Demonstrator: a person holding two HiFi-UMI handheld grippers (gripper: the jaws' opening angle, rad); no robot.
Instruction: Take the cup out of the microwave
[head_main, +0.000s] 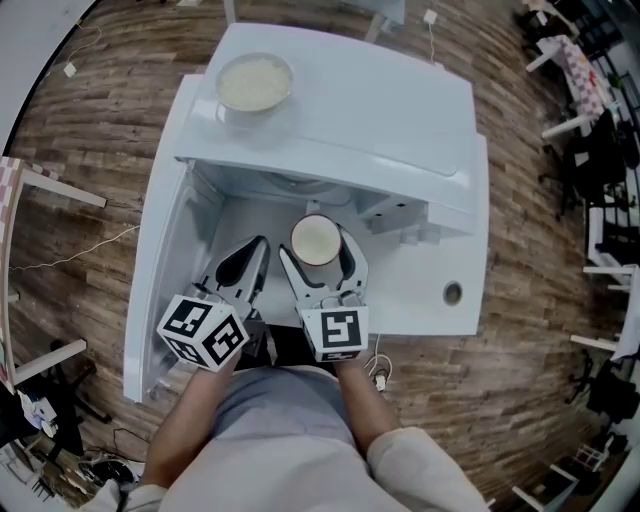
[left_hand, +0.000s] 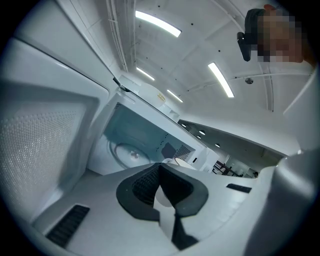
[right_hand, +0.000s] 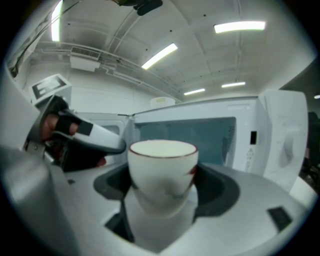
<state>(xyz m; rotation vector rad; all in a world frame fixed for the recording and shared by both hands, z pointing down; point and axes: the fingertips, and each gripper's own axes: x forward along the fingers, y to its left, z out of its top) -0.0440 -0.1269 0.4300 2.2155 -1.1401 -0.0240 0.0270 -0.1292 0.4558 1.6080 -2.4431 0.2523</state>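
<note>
Two tongs sit side by side before the open microwave (head_main: 380, 110). The right tongs (head_main: 318, 246) clench the white cup (right_hand: 162, 172) upright by its sides, just outside the cavity mouth. The left tongs (head_main: 258, 246), pads pressed together on nothing, lie just beside it, with the swung-open door (head_main: 160, 260) at their left. Inside, the turntable (left_hand: 131, 152) shows. One bowl (head_main: 255, 82) rests on the microwave's top.

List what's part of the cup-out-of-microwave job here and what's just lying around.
Job:
- cup, clamped in the right gripper in front of the opening
- microwave, its door swung open
- left gripper, shut and empty alongside

Lying about:
- bowl on top of the microwave
- furniture at the room's edge
</note>
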